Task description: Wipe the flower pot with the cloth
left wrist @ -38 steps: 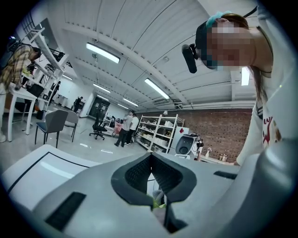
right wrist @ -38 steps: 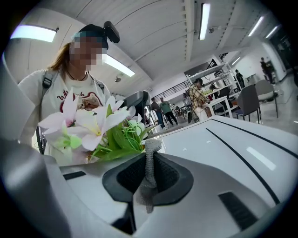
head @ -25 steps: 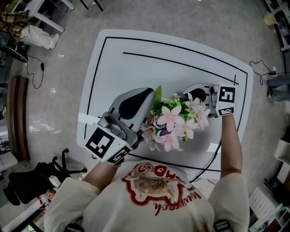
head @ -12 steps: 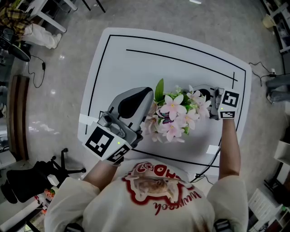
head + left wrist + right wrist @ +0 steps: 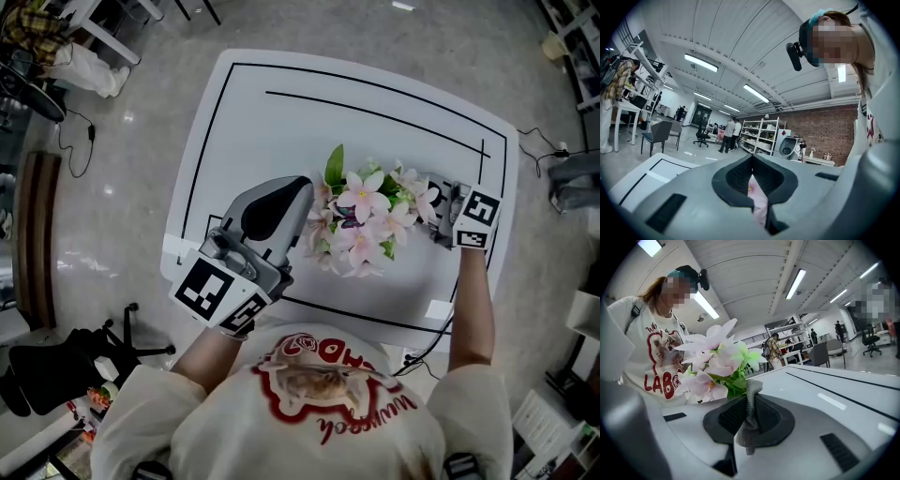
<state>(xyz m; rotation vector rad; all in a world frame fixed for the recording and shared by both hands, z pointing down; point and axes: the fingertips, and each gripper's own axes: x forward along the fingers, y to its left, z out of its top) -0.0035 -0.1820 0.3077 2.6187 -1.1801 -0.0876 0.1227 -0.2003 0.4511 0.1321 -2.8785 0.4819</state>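
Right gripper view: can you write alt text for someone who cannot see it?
The right gripper has its jaws shut on a strip of grey mesh cloth. Just beyond are pink flowers with green leaves over a white table with black lines; a person in a printed T-shirt is behind.

We're looking at a coarse, knitted grey cloth, soft matt petals on the flowers, a smooth white table, and a glossy floor.
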